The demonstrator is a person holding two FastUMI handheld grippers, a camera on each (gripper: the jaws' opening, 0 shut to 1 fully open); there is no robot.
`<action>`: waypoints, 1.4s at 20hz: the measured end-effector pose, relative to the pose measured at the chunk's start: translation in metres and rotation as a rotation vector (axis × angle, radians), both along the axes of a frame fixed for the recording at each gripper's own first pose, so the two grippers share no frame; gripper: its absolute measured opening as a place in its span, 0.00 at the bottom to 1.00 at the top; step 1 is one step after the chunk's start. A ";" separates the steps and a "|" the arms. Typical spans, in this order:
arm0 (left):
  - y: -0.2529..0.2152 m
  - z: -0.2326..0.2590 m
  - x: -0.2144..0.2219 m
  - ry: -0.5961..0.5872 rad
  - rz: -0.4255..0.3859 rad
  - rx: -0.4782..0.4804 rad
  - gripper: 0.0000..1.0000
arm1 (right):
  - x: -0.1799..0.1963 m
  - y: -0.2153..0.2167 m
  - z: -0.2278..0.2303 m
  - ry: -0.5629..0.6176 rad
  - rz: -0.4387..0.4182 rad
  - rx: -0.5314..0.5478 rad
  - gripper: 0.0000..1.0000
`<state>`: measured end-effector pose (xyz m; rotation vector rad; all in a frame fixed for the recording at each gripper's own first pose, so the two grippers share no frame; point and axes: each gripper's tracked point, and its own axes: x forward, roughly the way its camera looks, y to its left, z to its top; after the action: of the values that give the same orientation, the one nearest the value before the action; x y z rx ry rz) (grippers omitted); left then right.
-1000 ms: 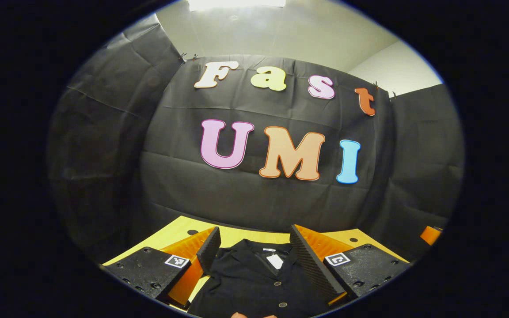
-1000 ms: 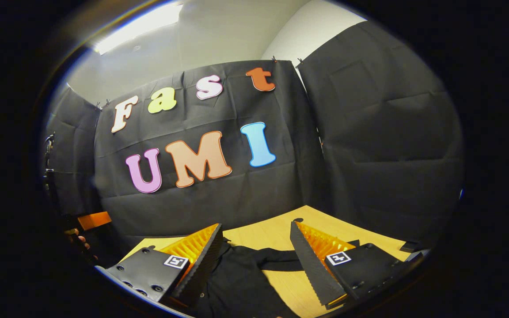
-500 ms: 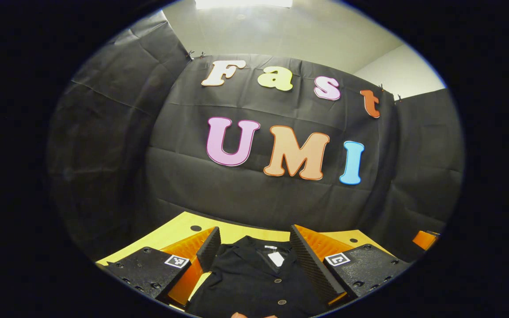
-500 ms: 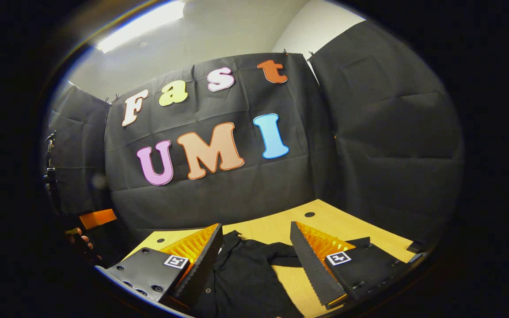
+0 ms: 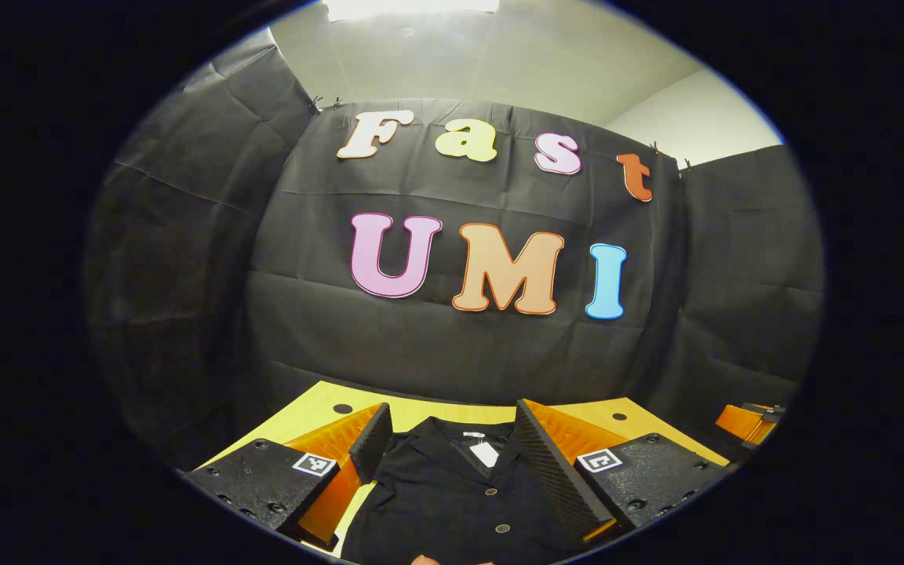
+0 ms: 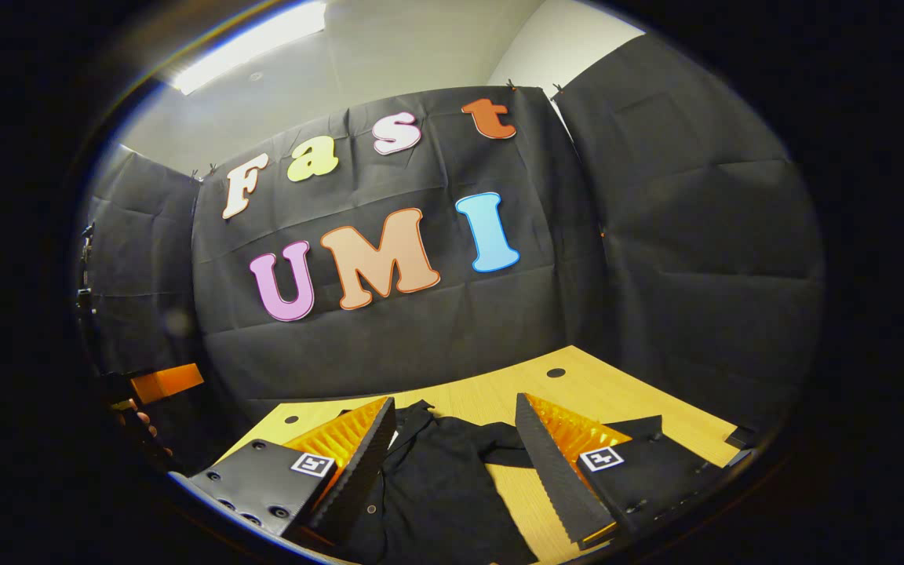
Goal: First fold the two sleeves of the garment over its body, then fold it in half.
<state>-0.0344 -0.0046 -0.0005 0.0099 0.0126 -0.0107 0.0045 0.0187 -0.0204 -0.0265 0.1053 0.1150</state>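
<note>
Both grippers, left (image 5: 452, 439) and right (image 6: 456, 439), are held wide open above the shirt (image 5: 452, 502), which lies flat on the table (image 6: 577, 392). Nothing is gripped. A sleeve (image 6: 499, 453) should be pinched near its end, lifted little, and laid across the body without dragging.

Left tongs (image 5: 452, 439) gape wide; right tongs (image 6: 456, 439) likewise.
</note>
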 end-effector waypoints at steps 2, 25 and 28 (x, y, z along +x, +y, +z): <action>0.001 -0.006 -0.005 0.011 0.026 -0.012 0.99 | 0.002 -0.008 -0.001 0.007 -0.015 0.003 0.97; 0.044 -0.019 0.004 0.055 0.268 -0.022 0.92 | 0.090 -0.162 -0.053 0.229 -0.232 -0.122 0.97; 0.048 -0.019 0.009 0.067 0.302 -0.004 0.92 | 0.113 -0.200 -0.083 0.339 -0.269 -0.173 0.98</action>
<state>-0.0254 0.0433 -0.0193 0.0040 0.0811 0.2908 0.1174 -0.1811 -0.1039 -0.1650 0.4554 -0.1599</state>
